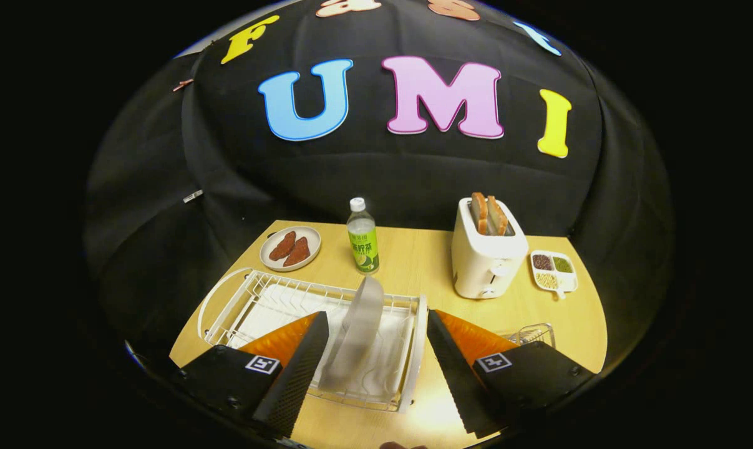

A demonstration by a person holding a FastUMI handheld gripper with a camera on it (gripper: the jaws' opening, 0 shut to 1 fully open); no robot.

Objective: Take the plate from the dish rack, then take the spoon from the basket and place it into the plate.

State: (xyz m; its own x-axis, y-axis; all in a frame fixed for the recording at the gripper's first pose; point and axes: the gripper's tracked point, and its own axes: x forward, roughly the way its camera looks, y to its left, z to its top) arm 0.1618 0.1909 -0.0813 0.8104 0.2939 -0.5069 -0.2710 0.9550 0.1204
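Note:
A grey plate (359, 333) stands on edge in the white wire dish rack (251, 299), on the near side of the wooden table. My gripper (376, 330) is open, its two fingers spread wide above the rack. The plate rises in the gap between them, nearer the left finger (301, 368), and neither finger touches it. Behind the right finger (454, 368) a small wire basket (534, 333) peeks out; I cannot make out what it holds.
Beyond the rack stand a green-labelled bottle (362, 237), a white toaster (485, 259) with two bread slices, a small plate of brown food (291, 248) at the left and a divided dish of beans (554, 271) at the right.

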